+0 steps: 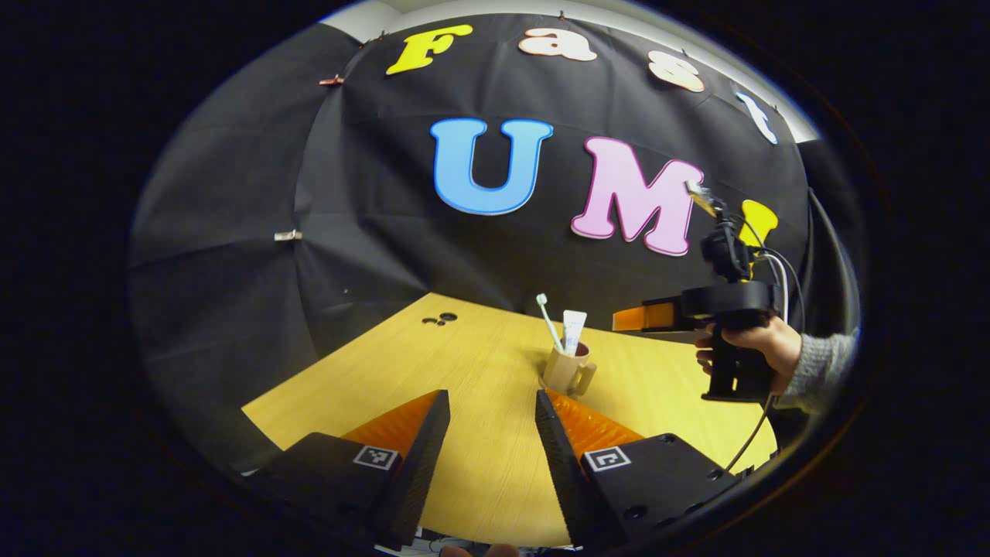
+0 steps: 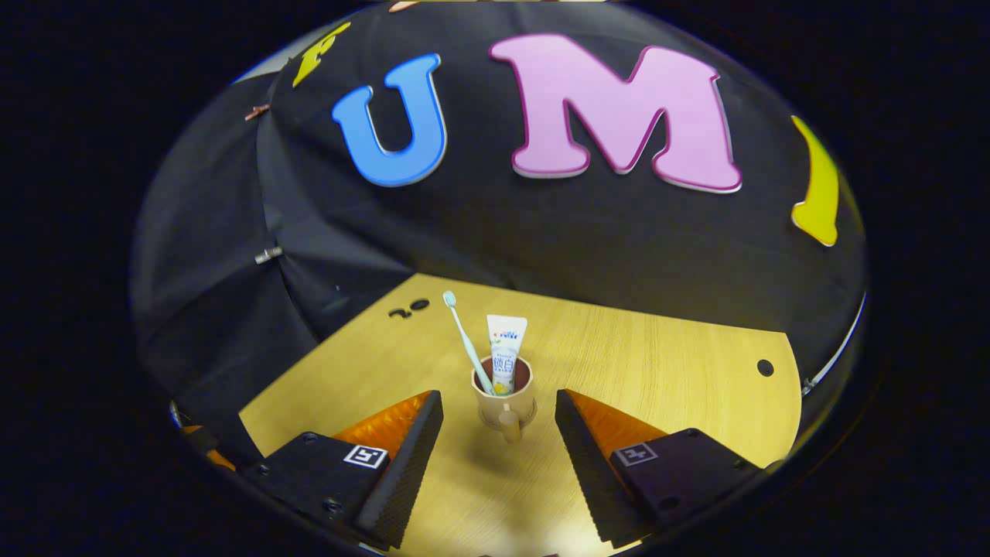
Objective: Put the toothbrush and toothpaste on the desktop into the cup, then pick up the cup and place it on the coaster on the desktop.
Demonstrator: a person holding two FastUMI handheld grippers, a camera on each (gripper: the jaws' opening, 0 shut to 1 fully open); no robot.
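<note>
Nearest the lens in the left gripper view: the left gripper (image 1: 492,402), fingers spread wide apart, nothing between them but bare wooden desktop (image 1: 479,464). Each finger body carries a small square marker.

Landmark: the cup (image 1: 566,368), a tan mug standing upright on the desktop. It sits just beyond the left gripper's fingertips, slightly toward the right finger, not touching either. Handle faces the camera side, angled to the right in this view.

Toothbrush (image 1: 548,319) stands in the cup, leaning left, bristle head uppermost. Toothpaste (image 1: 573,329) stands in the cup beside it, flat crimped end up.

To the right of the cup and raised above the desktop: the right gripper (image 1: 630,318), held in a person's hand (image 1: 746,346) with a grey sleeve at the wrist. Its fingers point toward the cup from the side; they stop short of it, with a gap between them and the toothpaste. A cable hangs from it.

Right gripper view: the right gripper (image 2: 499,406) is opened wide and grips nothing. Cup (image 2: 505,401) stands between and just beyond the fingertips, clear of both, handle toward the camera. Toothbrush (image 2: 466,340) leans left out of the cup; toothpaste (image 2: 505,348) stands near upright. Small dark holes mark the desktop (image 2: 657,363) behind and to the right of the cup. Coaster: cannot make one out under or around the cup.
</note>
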